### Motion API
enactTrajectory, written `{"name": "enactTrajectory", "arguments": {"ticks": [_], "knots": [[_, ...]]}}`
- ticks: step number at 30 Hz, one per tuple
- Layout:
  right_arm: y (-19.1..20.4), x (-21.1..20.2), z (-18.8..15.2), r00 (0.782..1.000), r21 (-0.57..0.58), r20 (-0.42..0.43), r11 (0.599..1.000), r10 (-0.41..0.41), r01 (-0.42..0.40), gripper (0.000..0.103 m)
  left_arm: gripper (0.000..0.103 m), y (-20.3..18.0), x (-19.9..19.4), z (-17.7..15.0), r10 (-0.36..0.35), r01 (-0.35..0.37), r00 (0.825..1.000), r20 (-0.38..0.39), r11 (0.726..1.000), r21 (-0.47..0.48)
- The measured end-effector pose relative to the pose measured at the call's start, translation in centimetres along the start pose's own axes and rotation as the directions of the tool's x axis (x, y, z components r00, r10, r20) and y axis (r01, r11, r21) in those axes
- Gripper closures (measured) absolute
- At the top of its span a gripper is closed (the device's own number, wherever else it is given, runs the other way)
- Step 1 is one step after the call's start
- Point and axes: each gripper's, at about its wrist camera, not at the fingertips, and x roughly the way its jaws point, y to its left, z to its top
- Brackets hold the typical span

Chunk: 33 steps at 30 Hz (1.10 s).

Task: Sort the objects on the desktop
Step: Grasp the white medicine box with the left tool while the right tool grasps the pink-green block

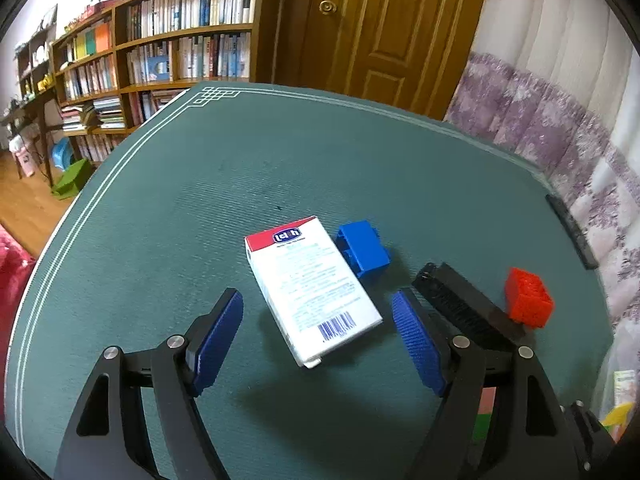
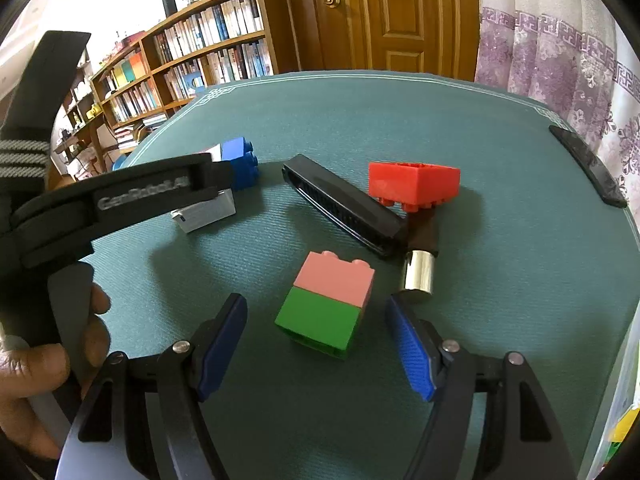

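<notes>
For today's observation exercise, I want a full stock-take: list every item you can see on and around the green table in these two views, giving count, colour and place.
white carton: 1, white with red band, lying flat between the left jaws
blue brick: 1, blue, touching the carton's far right side
black bar: 1, black, long, mid-table, lying diagonally
red brick: 1, red, studs down, beside the bar's far side
pink-and-green bricks: 2 joined, pink on green, tipped over before the right jaws
metal cylinder: 1, silver, near the bar's end
dark strip: 1, black, table's right edge
table mat: 1, dark green, white border
bookshelves: brown, back left
door: 1, brown, behind
curtain: purple-patterned, right
left gripper: blue pads, open
right gripper: blue pads, open
hand: 1, holding the left gripper's handle
</notes>
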Motion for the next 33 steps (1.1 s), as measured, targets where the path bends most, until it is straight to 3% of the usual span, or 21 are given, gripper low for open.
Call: {"name": "enactTrajectory", "arguments": {"ticks": [9, 13, 15, 24, 33], "knots": [[0.3, 0.4, 0.0, 0.999, -0.02, 0.01, 0.999, -0.034, 0.034, 0.027, 0.023, 0.8, 1.2, -0.3, 0.009, -0.009, 1.0, 0.004, 1.0, 0.001], [0.8, 0.6, -0.1, 0.998, -0.045, 0.015, 0.997, -0.065, 0.065, 0.027, 0.042, 1.1, 0.9, -0.5, -0.003, 0.003, 1.0, 0.013, 1.0, 0.009], [1.0, 0.6, -0.1, 0.997, -0.055, 0.017, 0.996, -0.076, 0.077, 0.028, 0.044, 1.5, 0.6, -0.6, -0.007, 0.007, 1.0, 0.016, 1.0, 0.005], [1.1, 0.4, -0.3, 0.993, -0.083, 0.032, 0.99, -0.11, 0.113, 0.057, 0.048, 2.1, -1.0, -1.1, 0.021, -0.022, 0.998, 0.055, 1.0, 0.014], [1.4, 0.1, -0.5, 0.99, -0.108, 0.045, 0.984, -0.137, 0.141, 0.058, 0.049, 2.3, -2.6, -1.6, 0.036, -0.038, 0.994, 0.099, 0.999, 0.026]]}}
